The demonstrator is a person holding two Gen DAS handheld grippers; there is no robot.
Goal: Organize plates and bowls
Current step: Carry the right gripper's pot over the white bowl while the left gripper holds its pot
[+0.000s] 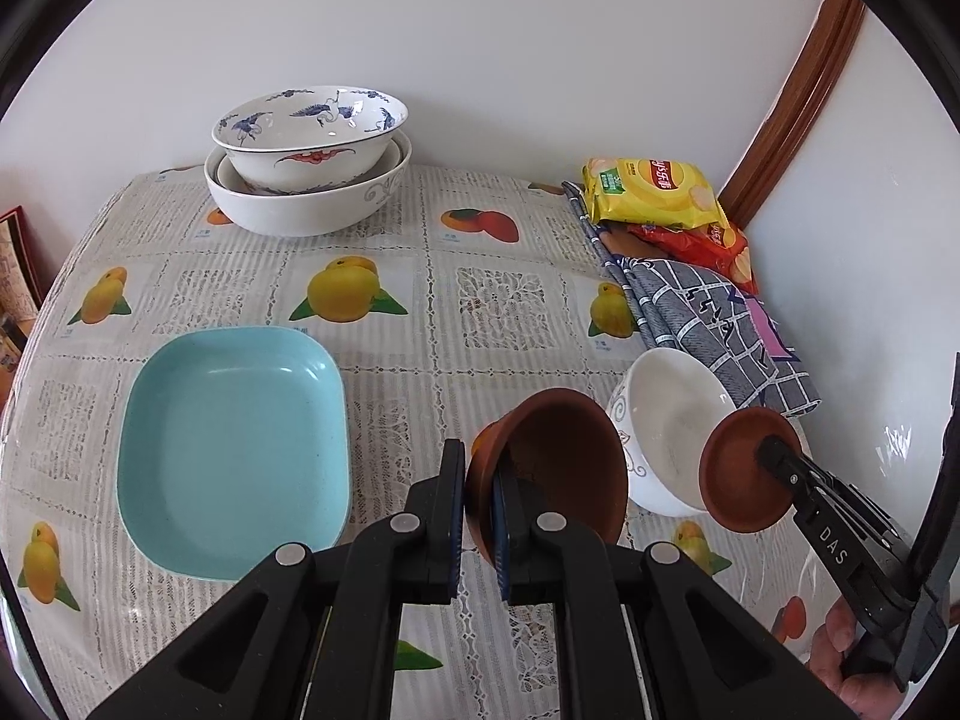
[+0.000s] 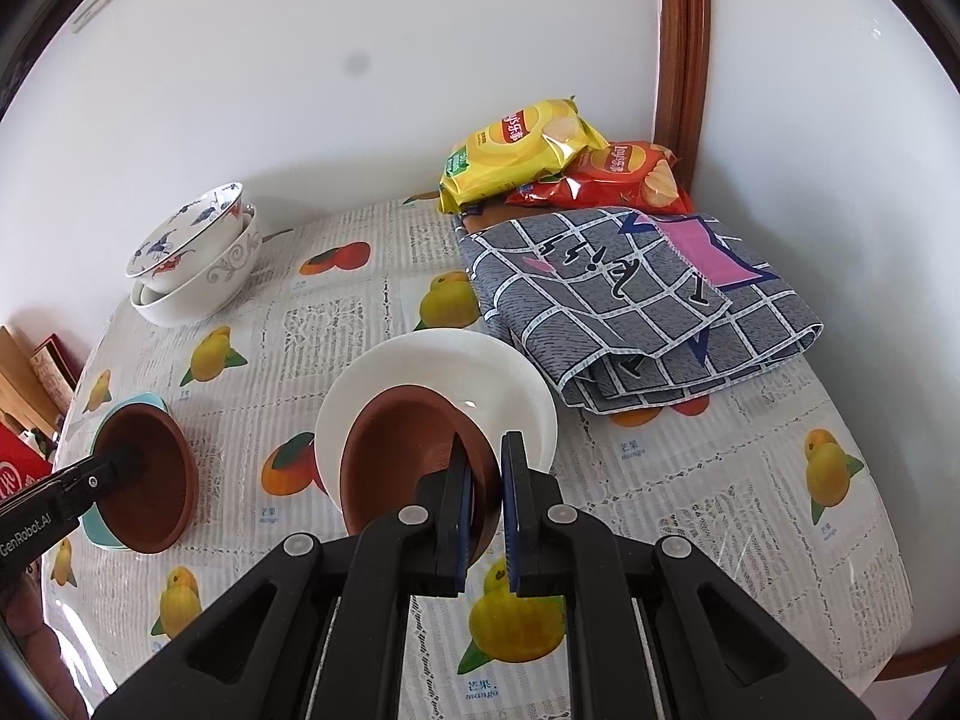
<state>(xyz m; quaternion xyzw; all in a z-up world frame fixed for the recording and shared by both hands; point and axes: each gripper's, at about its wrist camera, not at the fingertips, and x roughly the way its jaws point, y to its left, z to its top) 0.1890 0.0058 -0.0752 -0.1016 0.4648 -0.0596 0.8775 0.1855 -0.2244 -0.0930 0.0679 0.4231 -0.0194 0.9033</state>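
My left gripper [image 1: 480, 516] is shut on the rim of a brown clay bowl [image 1: 552, 468], held tilted above the tablecloth just right of a light blue square plate [image 1: 234, 450]. My right gripper [image 2: 486, 492] is shut on the rim of a smaller brown clay dish [image 2: 408, 456], held tilted over a white bowl [image 2: 438, 366]. In the left wrist view, that dish [image 1: 744, 468] hangs at the near side of the white bowl [image 1: 666, 420]. In the right wrist view, the left gripper [image 2: 129, 459] holds its brown bowl [image 2: 150, 480] over the blue plate [image 2: 102, 531]. Stacked patterned bowls [image 1: 306, 168] stand at the back.
A folded grey checked cloth [image 2: 636, 312] lies at the right, with a yellow chip bag [image 2: 522, 144] and a red chip bag [image 2: 618, 180] behind it by the wall. A wooden door frame [image 2: 684, 60] rises in the corner. The fruit-print tablecloth [image 2: 336, 324] covers the table.
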